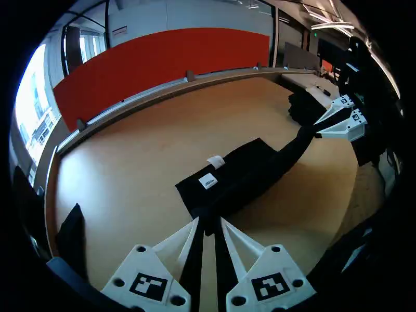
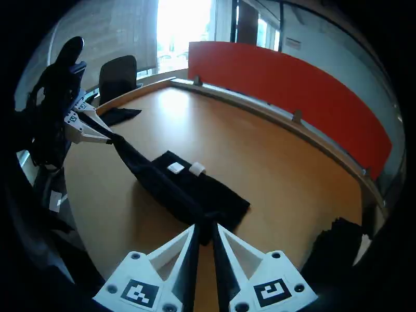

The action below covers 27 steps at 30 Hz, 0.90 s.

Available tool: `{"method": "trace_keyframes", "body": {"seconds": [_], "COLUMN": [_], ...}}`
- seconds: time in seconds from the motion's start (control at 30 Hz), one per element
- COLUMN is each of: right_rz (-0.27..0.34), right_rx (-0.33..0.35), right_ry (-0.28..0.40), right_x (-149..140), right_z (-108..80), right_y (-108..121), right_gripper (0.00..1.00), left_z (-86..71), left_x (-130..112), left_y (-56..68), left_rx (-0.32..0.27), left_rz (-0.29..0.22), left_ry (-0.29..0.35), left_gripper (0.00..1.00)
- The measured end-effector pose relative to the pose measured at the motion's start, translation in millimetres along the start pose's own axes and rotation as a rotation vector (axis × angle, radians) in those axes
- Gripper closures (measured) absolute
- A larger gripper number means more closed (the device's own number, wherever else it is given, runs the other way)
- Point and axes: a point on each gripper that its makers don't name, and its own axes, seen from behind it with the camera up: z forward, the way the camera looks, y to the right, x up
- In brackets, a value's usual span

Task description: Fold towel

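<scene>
"Where's the towel (image 1: pixel 244 171)?"

"It's black and lies partly on the wooden worktop (image 1: pixel 145 166). One edge is lifted and stretched taut between both tongs."

"And the tongs?"

"The left tongs (image 1: pixel 208 227) pinch one end, fingers nearly together. The right tongs (image 2: pixel 205 229) clamp the other end likewise. Two white labels (image 2: pixel 177 167) face up."
</scene>
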Motion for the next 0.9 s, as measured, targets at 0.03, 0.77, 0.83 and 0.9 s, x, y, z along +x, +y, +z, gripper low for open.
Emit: {"method": "trace_keyframes", "body": {"seconds": [0.03,0.77,0.83,0.9], "right_rz": [0.001,0.062,0.058,0.054], "right_rx": [0.000,-0.008,-0.009,-0.010], "right_ry": [-0.004,-0.077,-0.082,-0.086], "right_x": [-1.3,-32.1,-33.1,-33.7], "right_z": [2.1,50.7,52.6,54.5], "right_y": [1.0,22.8,24.5,26.2], "right_gripper": [0.84,0.84,0.84,0.84], "left_z": [2.5,60.6,64.1,67.4], "left_x": [-0.4,-16.4,-17.2,-17.5], "left_y": [-0.6,-10.1,-10.6,-11.3], "left_rx": [0.000,0.012,0.012,0.013], "left_rz": [0.000,0.017,0.020,0.023], "left_ry": [-0.002,-0.061,-0.064,-0.066], "left_gripper": [0.87,0.86,0.86,0.86]}}
